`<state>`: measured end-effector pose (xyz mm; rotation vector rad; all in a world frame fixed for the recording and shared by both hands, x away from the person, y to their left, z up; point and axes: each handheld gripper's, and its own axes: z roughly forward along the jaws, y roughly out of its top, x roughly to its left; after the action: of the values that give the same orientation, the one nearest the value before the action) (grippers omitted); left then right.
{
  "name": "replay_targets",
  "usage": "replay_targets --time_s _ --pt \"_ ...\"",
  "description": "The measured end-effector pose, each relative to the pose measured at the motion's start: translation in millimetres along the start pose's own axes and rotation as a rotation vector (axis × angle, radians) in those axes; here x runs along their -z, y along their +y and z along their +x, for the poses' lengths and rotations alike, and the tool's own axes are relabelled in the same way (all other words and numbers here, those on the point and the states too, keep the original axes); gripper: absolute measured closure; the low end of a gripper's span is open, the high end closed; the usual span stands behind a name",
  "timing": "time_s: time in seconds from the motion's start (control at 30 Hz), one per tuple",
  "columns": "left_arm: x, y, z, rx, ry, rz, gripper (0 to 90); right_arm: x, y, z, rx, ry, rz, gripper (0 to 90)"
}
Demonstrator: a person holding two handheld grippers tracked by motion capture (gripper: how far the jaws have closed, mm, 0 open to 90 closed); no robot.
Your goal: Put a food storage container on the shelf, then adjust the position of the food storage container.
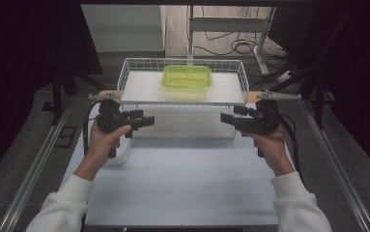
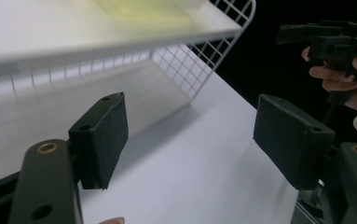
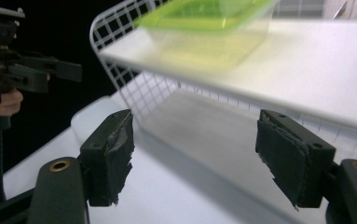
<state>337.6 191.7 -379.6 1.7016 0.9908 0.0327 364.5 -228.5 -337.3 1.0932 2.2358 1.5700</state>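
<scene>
A translucent green container (image 1: 186, 76) sits on the white shelf board (image 1: 144, 89) on top of a white wire rack (image 1: 123, 72) at the back of the table. My left gripper (image 1: 146, 121) hovers in front of the rack's left end, pointing right, jaws open and empty. My right gripper (image 1: 227, 117) hovers in front of the rack's right end, pointing left, also open and empty. In the left gripper view my left gripper (image 2: 192, 123) frames the bare table and rack mesh (image 2: 190, 65). In the right gripper view my right gripper (image 3: 195, 144) sits below the container (image 3: 204, 28).
The white table top (image 1: 187, 179) lies between the hands. A white rounded object (image 1: 120, 155) lies under the left hand. Metal rails (image 1: 37, 164) run along both table sides. Cables (image 1: 240, 46) and a frame leg lie on the floor beyond the rack.
</scene>
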Motion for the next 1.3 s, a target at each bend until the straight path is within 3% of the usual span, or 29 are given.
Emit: replay_targets --time_s 0.23,0.33,0.6,0.77,0.97,1.1,1.3 --pt "2.2 -45.5 -2.4 -0.017 0.037 0.065 25.5 7.0 -46.4 3.8 0.017 0.012 0.069 26.0" --pt "2.5 -56.1 -0.7 -0.021 0.058 0.093 25.3 6.7 -62.2 3.3 0.009 0.015 0.096 26.0" --pt "-4.8 -81.4 8.2 0.022 0.070 0.157 25.3 -7.6 -99.0 4.4 -0.027 0.010 0.202 25.6" --pt "-8.3 -90.5 14.0 0.048 0.081 0.180 25.3 -17.1 -109.1 4.1 -0.030 0.004 0.238 25.6" --pt "-11.0 -92.5 15.8 0.055 0.090 0.189 25.0 -25.3 -116.6 7.6 -0.001 -0.001 0.276 24.5" --pt "-9.6 -91.6 17.3 0.067 0.095 0.180 24.9 -26.4 -117.0 7.8 -0.014 0.002 0.271 23.5" --pt "-10.3 -92.6 17.1 0.048 0.103 0.195 24.8 -25.0 -114.8 5.8 -0.026 -0.007 0.257 23.4"
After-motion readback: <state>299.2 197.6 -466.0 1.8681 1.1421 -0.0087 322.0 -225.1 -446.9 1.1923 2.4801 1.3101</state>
